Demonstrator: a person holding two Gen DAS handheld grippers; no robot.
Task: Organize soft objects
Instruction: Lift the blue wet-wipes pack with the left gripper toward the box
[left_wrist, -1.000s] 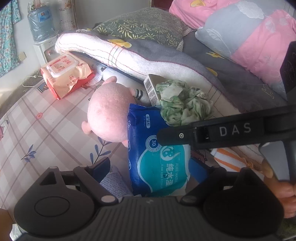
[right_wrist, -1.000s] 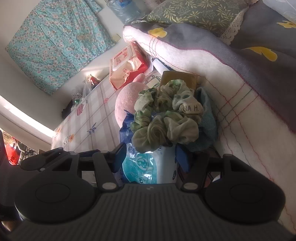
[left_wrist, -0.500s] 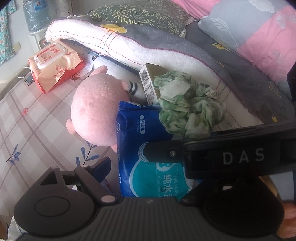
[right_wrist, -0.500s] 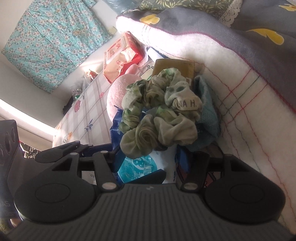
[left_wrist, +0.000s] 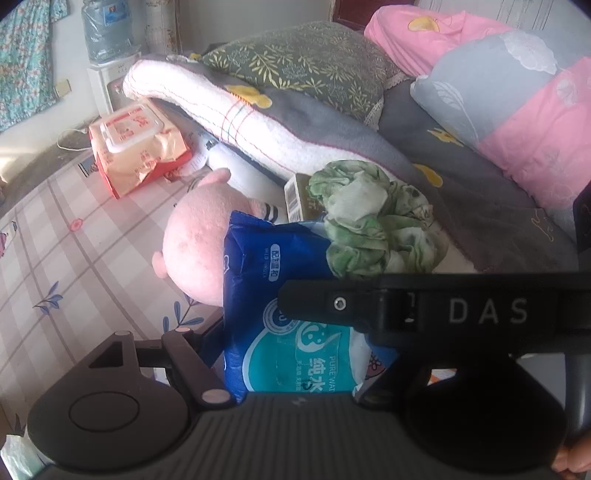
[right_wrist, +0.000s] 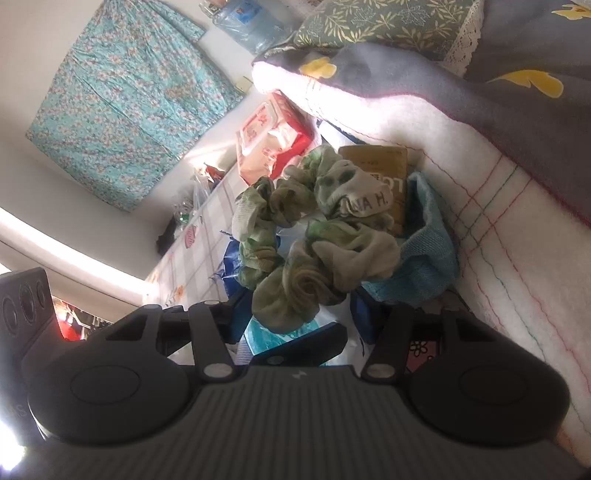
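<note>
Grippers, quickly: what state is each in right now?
Left gripper: jaws have just been closing, blue wipes pack between them; grip cannot be told.
Right gripper: open, astride the green scrunchie, not pressing it.

A bed sheet (left_wrist: 62, 258) with a pale check and small flowers carries a pink plush toy (left_wrist: 195, 243), a blue wipes pack (left_wrist: 280, 314) and an orange wipes pack (left_wrist: 136, 155). A folded grey-and-white blanket (left_wrist: 280, 125) lies along it. The green scrunchie (left_wrist: 373, 221) seems to rest on the blue pack.
</note>
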